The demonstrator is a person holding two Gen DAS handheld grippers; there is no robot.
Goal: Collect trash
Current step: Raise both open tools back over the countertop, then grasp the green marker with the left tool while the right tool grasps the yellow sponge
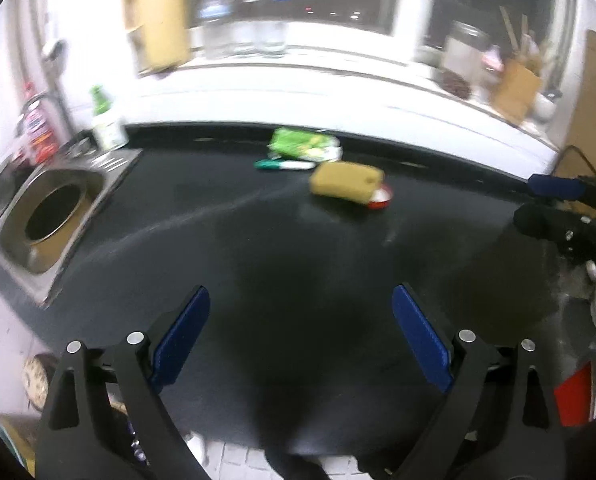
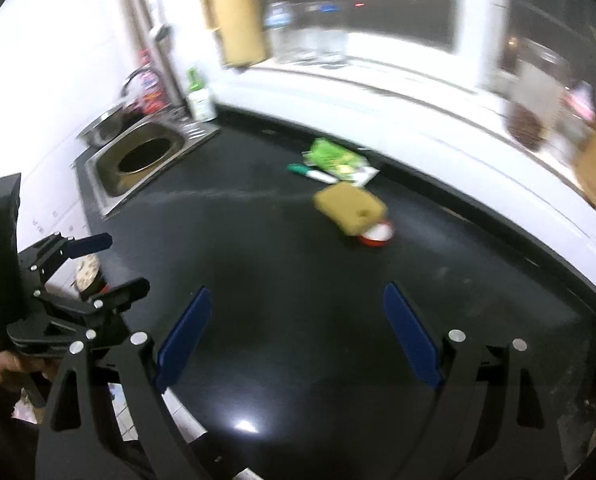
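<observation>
On the black counter (image 1: 225, 240) lie a crumpled green wrapper (image 1: 304, 146), a green-capped marker (image 1: 283, 165) and a yellow sponge (image 1: 348, 182) that rests on a red-and-white lid (image 1: 380, 200). My left gripper (image 1: 301, 292) is open over the counter's near part, well short of them, with nothing between its fingers. In the right wrist view the wrapper (image 2: 336, 158), marker (image 2: 312, 174), sponge (image 2: 350, 208) and lid (image 2: 378, 236) sit ahead of my right gripper (image 2: 298, 290), which is also open with nothing in it. Each gripper shows in the other's view: the right gripper (image 1: 538, 204), the left gripper (image 2: 117, 266).
A steel sink (image 1: 113, 168) with a round hole is set in the counter's left end, and a green-topped bottle (image 1: 105, 120) stands behind it. The white window sill (image 1: 338, 80) holds clear bottles, a jar and a brown box (image 1: 516, 88). The counter's front edge runs along the bottom.
</observation>
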